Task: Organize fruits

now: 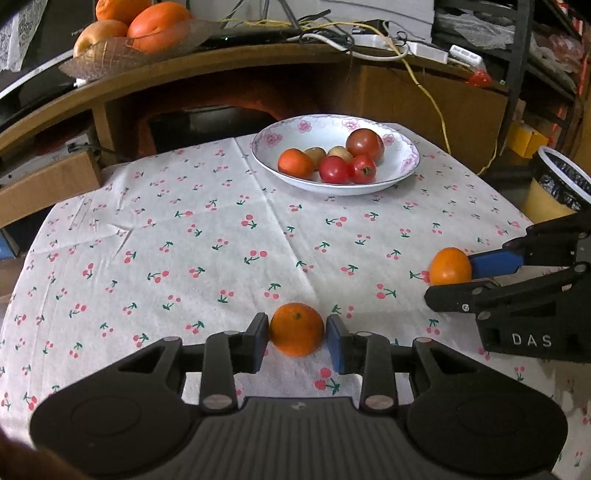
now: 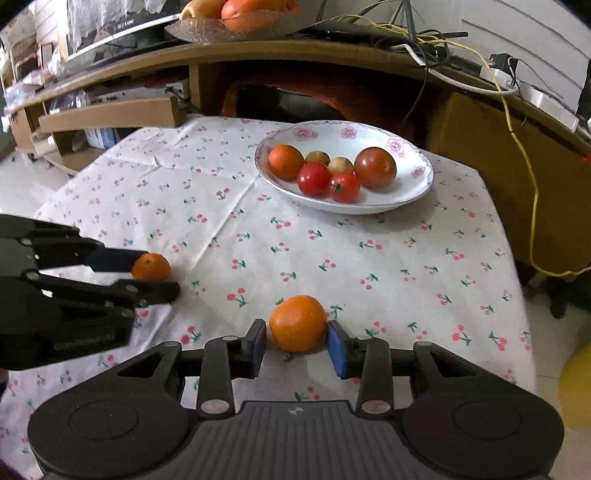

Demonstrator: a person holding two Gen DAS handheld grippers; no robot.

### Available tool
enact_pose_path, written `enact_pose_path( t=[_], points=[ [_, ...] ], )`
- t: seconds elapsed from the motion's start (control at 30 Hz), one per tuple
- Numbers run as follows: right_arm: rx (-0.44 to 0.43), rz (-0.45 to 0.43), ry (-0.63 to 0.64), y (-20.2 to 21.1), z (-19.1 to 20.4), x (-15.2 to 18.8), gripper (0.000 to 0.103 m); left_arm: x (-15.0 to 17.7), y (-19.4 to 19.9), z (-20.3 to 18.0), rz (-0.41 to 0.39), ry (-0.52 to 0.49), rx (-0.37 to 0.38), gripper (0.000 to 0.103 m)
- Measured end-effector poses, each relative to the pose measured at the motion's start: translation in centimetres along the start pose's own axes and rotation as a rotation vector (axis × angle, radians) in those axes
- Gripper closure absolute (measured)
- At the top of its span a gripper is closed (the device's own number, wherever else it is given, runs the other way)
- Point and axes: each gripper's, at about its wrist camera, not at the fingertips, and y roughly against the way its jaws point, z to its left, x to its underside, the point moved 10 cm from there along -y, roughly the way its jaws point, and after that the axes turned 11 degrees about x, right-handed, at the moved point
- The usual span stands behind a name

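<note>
Two small oranges lie on the cherry-print cloth. My left gripper (image 1: 297,332) has its pads on both sides of one orange (image 1: 296,328), touching it; this gripper shows in the right wrist view (image 2: 151,273) with its orange (image 2: 150,266). My right gripper (image 2: 296,334) is closed around the second orange (image 2: 297,323); it shows in the left wrist view (image 1: 448,271) around that orange (image 1: 450,266). A floral white bowl (image 1: 402,147) at the far side holds an orange, tomatoes and two small brownish fruits; it shows in the right wrist view (image 2: 417,155).
A wooden desk (image 1: 229,70) stands behind the table with a glass dish of large oranges (image 1: 155,26) and cables. A lined bin (image 1: 565,181) stands off the table's right edge. A cardboard box (image 1: 48,184) sits at the left.
</note>
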Motion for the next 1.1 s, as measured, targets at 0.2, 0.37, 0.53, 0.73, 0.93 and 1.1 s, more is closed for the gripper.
enact_pose_path(
  t=[0.2,0.37,0.53,0.73,0.93,1.1],
  points=[
    [-0.025,-0.003,0.03,0.1,-0.1,0.2,0.069,-0.2,-0.2,-0.1,0.037,0.011,-0.017,0.062],
    [-0.006,-0.003,-0.001,0.9,-0.8,-0.1,0.076,0.3,0.2,-0.7,0.034,0.012,-0.031,0.068],
    [0.03,-0.01,-0.043,3.0,-0.7,-0.5,0.102,0.2,1.2,-1.5,0.031,0.003,0.005,0.068],
    [0.051,0.002,-0.018,3.3,0.1,-0.6,0.102,-1.7,2.1,-2.5,0.002,-0.001,0.029,0.068],
    [0.031,0.014,-0.004,2.2,-1.1,0.3,0.089,-0.9,0.8,-1.9,0.034,0.014,0.03,0.068],
    [-0.059,-0.047,-0.032,2.9,-0.8,-1.7,0.025,-1.1,0.7,-1.4,0.032,0.038,0.043,0.068]
  ],
)
